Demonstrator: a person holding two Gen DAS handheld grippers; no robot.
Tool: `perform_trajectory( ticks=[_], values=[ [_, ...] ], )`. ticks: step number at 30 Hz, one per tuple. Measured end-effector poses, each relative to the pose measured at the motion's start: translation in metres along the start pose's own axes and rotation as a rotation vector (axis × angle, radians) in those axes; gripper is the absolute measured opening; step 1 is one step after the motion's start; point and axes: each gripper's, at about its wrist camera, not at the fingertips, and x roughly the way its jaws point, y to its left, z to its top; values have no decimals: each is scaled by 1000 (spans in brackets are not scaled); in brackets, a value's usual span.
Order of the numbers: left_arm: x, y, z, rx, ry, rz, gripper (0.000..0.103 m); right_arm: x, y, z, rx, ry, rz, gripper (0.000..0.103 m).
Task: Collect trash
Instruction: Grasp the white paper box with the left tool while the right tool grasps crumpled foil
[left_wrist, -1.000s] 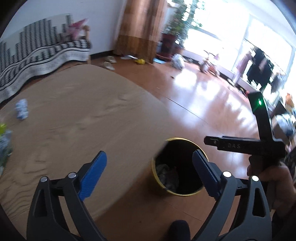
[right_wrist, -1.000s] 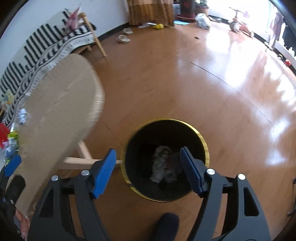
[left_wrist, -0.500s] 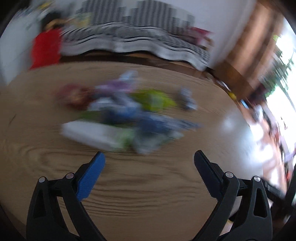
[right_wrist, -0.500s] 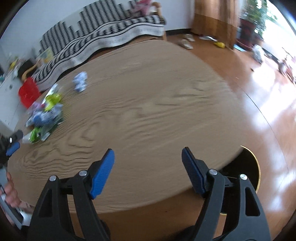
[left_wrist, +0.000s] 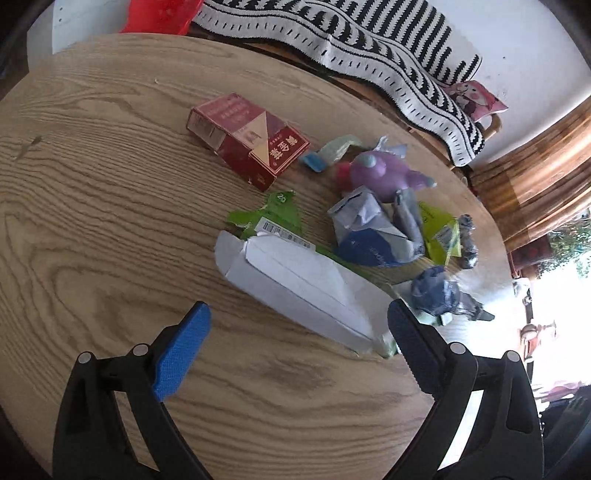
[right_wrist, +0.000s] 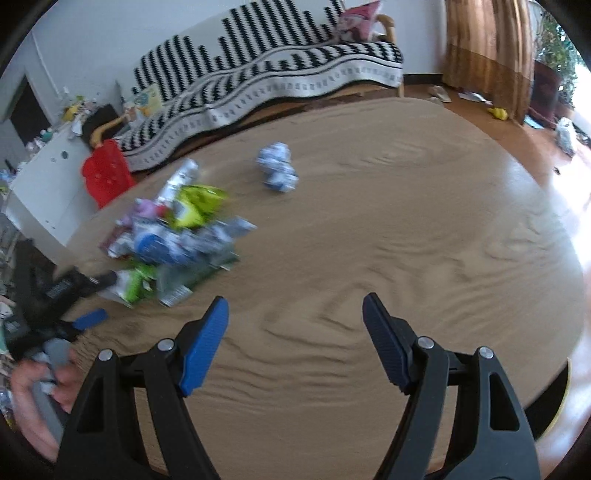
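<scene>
Two grippers, both mine, gape wide and empty. The left gripper (left_wrist: 297, 334) hovers over the table (left_wrist: 92, 206), the flattened white carton (left_wrist: 295, 284) at twelve o'clock; from the right gripper (right_wrist: 295, 325) the trash pile (right_wrist: 173, 236) lies at ten.

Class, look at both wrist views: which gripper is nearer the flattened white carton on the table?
Left. The left gripper hangs right over the flattened white carton; the right gripper is off to its side.
</scene>
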Motion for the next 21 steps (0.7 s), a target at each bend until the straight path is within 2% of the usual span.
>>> perform_trajectory(
  ticks=[2, 3, 4, 6, 7, 10, 16, 17, 19, 20, 21],
  values=[
    [2, 5, -2, 5, -14, 20, 87, 7, 10, 7, 14, 0, 51, 73],
    [3, 7, 1, 15, -20, 33, 68, 12, 14, 10, 21, 0, 72, 73],
    [3, 6, 2, 31, -12, 22, 54, 19, 18, 14, 36, 3, 97, 73],
    [4, 6, 3, 24, 5, -42, 40, 29, 22, 20, 63, 7, 133, 73],
    [2, 7, 2, 25, 7, -47, 35, 38, 24, 24, 88, 10, 154, 72],
    [-10, 2, -1, 93, -36, 9, 30, 59, 25, 32, 154, 31, 196, 68],
    [-27, -6, -2, 205, -103, 66, 28, 87, 26, 40, 243, 38, 225, 62],
    [-28, -7, -2, 222, -115, 78, 28, 90, 25, 40, 256, 37, 230, 58],
    [-33, -8, -3, 242, -132, 83, 28, 94, 24, 42, 273, 39, 244, 44],
    [-36, -7, -3, 249, -136, 83, 28, 96, 24, 42, 277, 41, 251, 27],
    [-38, -7, -4, 259, -142, 83, 28, 96, 26, 43, 275, 44, 258, 23]
  ],
)
